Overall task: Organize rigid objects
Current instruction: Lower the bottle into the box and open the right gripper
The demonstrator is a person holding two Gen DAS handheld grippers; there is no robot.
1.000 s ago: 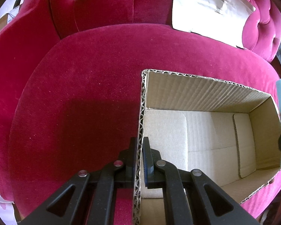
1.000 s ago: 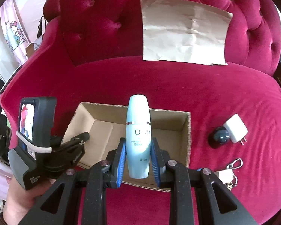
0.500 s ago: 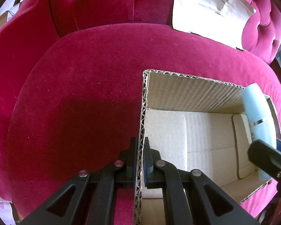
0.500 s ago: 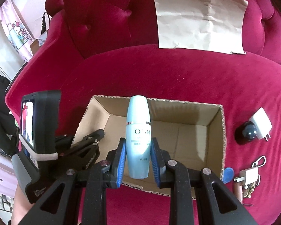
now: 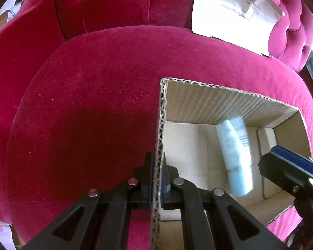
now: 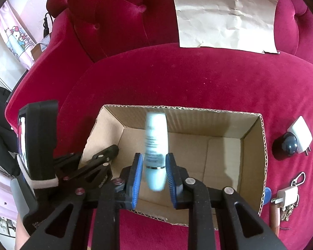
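— What's nearest?
— The left gripper (image 5: 157, 162) is clamped on the box (image 5: 219, 98) wall at six o'clock. The right gripper (image 6: 154, 158), jaws closing, loosely flanks a blurred bottle (image 6: 156, 129) inside the box.
— Beyond?
— A red sofa (image 6: 198, 79), with paper (image 6: 225, 14) at one o'clock.

Pale blue bottle (image 6: 155, 145), motion-blurred, w/ silver band, tilted inside open cardboard box (image 6: 252, 162); box sits on red velvet seat, flaps gone.

No legible text; print on the pale-blue bottle (image 6: 155, 145) motion-blurred.
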